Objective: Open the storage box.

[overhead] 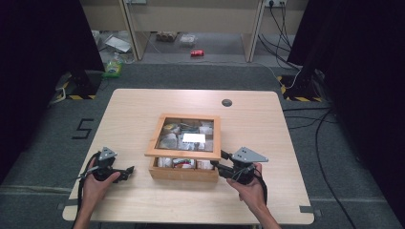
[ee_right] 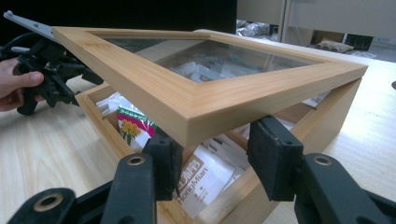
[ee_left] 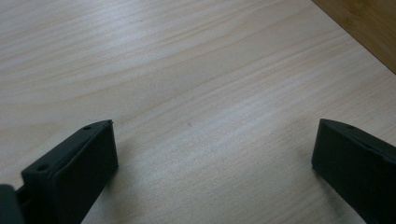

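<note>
The box (overhead: 184,169) sits mid-worktop (overhead: 133,109), nearer the person's edge, and its glass-paned lid (overhead: 184,136) is tilted up at the front, hinged along the far side. The right claw (ee_right: 212,161) reaches in under the lid's front right corner; its jaws stand at middling width, one to each side of the corner just below the frame, and I cannot tell whether the pads press the wood or merely prop it. To lift well, keep the claw tucked beneath the frame and swing up and away in an arc about the far hinge, not straight up, so the corner does not slip off the pads. Sachets (ee_right: 205,179) lie just below in the compartments, so the jaws should stay clear of them. The left claw (overhead: 128,171) rests wide and empty on bare worktop, left of the box; it could steady the box's left wall if the base starts to shift. Behind the box the worktop is open save a small round grommet (overhead: 227,102), well apart, so the lid has room to fall back.
</note>
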Demonstrator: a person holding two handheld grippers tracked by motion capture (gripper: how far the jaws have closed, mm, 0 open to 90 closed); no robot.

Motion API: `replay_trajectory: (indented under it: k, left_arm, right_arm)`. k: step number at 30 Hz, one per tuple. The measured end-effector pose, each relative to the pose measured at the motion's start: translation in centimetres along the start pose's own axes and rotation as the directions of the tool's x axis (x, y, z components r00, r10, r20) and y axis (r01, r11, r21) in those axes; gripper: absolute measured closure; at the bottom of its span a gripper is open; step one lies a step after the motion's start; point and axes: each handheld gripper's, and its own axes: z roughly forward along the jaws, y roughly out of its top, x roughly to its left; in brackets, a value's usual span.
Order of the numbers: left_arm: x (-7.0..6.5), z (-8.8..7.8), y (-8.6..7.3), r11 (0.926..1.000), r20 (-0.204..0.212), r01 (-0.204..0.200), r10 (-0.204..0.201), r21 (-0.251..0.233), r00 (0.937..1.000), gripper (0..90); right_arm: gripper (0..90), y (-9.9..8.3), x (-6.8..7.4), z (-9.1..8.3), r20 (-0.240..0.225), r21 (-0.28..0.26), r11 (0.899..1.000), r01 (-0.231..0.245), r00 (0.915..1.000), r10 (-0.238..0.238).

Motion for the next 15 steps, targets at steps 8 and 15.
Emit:
replay_trajectory:
  k: [8, 15]
  left_arm:
    - [0.0, 0.0, 0.0, 1.0, 0.0, 0.0, 0.0, 0.0, 1.0, 0.0]
    - [0.0, 0.0, 0.0, 1.0, 0.001, 0.0, 0.0, -0.001, 1.0, 0.0]
  right_arm:
    - [56.9, 1.1, -0.7, 0.2, 0.006, -0.025, 1.0, -0.007, 1.0, 0.007]
    - [56.9, 1.9, -1.1, 0.6, 0.011, -0.048, 0.999, -0.011, 0.9999, 0.011]
